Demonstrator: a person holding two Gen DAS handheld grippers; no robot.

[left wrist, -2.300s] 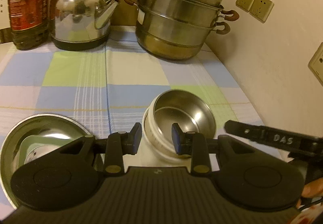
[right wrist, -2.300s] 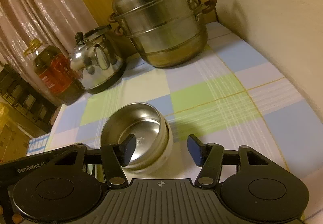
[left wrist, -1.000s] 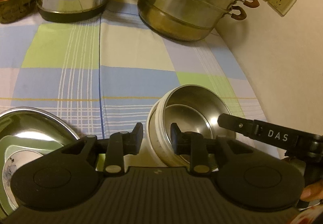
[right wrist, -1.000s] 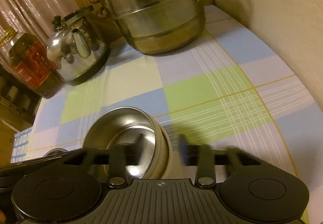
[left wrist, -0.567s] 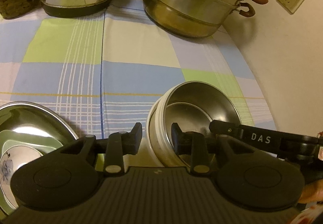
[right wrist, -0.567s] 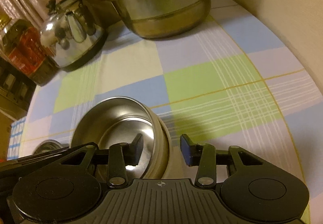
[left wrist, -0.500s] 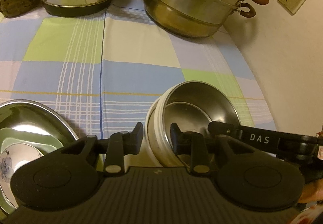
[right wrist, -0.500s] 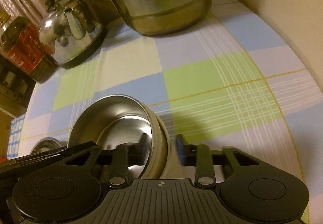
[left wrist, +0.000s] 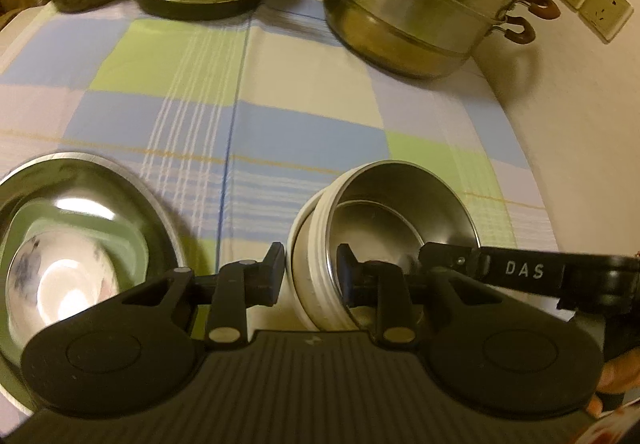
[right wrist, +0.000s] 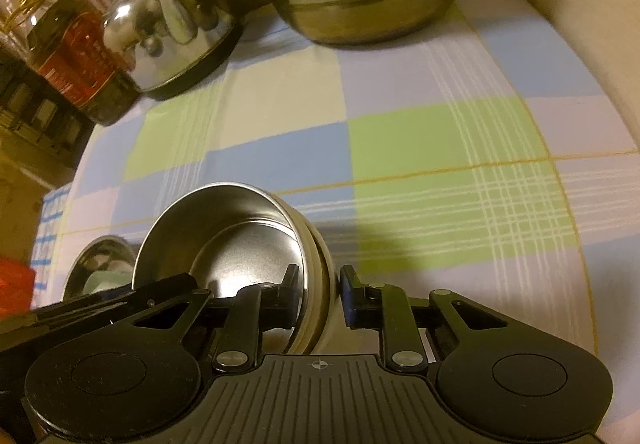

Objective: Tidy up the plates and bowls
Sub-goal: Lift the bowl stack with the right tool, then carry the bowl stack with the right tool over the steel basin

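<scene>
Steel-lined and cream on the outside, the bowl [left wrist: 396,220] sat tilted on the checked tablecloth [left wrist: 304,132], near the wall side of the table. Left gripper [left wrist: 310,274] had its jaws astride the near-left wall of the bowl — one finger outside against the ribbed cream side, the other inside on the metal, closed down on it. Right gripper [right wrist: 319,294] was on the opposite wall of the same bowl [right wrist: 236,240]; its jaws had just been closing with the rim between them, and both pads looked pressed against it, inner finger on the steel, outer one on the cream shell. So both were pinching one bowl from two sides. Off to the left was a wide steel basin [left wrist: 120,188] with a green plate [left wrist: 132,244] and a flowered white bowl [left wrist: 60,280] nested in it. At the back stood a stacked steamer pot [left wrist: 420,0], a shiny kettle [right wrist: 172,28] and an oil bottle [right wrist: 76,56] — all well apart from the bowl.
</scene>
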